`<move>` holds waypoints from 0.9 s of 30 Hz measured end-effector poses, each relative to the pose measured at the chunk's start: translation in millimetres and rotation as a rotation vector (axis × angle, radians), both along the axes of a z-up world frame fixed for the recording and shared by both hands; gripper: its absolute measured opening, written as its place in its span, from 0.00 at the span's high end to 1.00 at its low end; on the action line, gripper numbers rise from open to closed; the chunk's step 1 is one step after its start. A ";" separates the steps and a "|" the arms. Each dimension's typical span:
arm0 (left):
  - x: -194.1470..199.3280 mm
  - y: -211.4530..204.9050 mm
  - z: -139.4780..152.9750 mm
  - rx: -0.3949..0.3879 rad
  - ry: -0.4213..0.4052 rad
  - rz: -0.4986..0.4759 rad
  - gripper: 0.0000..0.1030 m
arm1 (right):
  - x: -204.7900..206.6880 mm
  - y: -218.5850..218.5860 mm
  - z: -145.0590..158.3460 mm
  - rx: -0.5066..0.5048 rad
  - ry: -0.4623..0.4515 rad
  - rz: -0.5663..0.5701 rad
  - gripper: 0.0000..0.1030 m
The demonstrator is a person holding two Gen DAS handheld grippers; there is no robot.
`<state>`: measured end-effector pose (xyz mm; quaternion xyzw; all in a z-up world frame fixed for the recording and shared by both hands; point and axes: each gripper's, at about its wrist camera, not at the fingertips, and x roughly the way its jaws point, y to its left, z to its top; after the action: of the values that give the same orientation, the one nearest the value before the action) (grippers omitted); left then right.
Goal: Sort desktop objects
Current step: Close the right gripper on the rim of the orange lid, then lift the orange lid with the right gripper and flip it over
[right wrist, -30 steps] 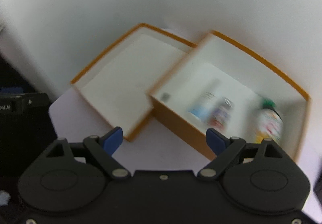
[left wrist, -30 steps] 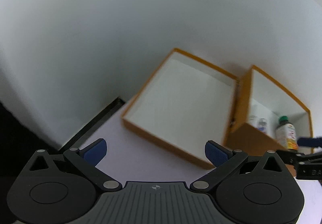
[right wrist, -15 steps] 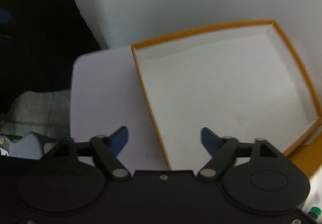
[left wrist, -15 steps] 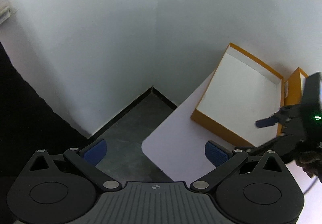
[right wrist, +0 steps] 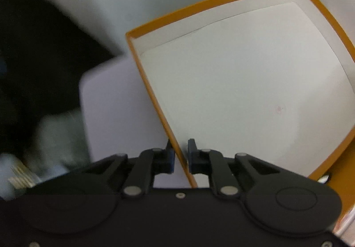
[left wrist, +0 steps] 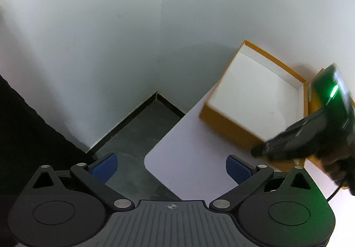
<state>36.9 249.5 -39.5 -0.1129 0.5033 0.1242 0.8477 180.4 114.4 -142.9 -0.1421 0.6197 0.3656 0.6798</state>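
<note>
Here the right gripper (right wrist: 179,153) points steeply down and has its jaws pinched on the near wall of the empty orange box (right wrist: 244,91): one blue pad sits outside the wall, the other inside, with the thin orange edge running up between them. Nothing lies in this box; its white floor spreads ahead and to the right of the gripper. The counter (right wrist: 115,102) shows bare just left of the jaws, and its rounded corner lies ahead on that side.

The step in hand looks like shifting or squaring this box as part of the sorting. A thin card wall bends easily, so in my judgement the pull should run along the counter, low and slow, keeping the box floor flat instead of lifting one edge. Since the grip sits near one end of the wall, the box will likely want to pivot; a straight drag without wrist twist should limit that. The counter edge is near on the left, so the box should not be drawn far that way.

The left gripper (left wrist: 170,169) hangs with its jaws wide apart and nothing between them, over the counter's corner and the dark floor (left wrist: 137,136) beyond. The box lies ahead and to its right, well apart; it could steady the far wall if the box swings.
</note>
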 end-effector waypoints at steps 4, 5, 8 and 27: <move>9.4 -0.1 -3.5 -0.007 -0.007 -0.002 0.00 | 24.4 -24.7 47.7 0.229 0.123 -0.227 0.89; 11.1 -0.4 -2.2 -0.008 -0.010 -0.004 0.00 | 30.2 -32.0 59.9 0.296 0.155 -0.279 0.89; 29.6 -4.2 0.4 -0.016 -0.039 -0.018 0.00 | 43.6 -64.1 102.9 0.539 0.229 -0.438 0.90; 106.3 -108.8 -2.6 -0.055 -0.087 -0.220 0.00 | 35.9 -198.2 172.9 0.711 0.046 -0.654 0.81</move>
<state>143.2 140.7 -42.1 -0.0854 0.4788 0.0115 0.8737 216.3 -83.8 29.9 0.3095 0.4835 0.3248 0.7516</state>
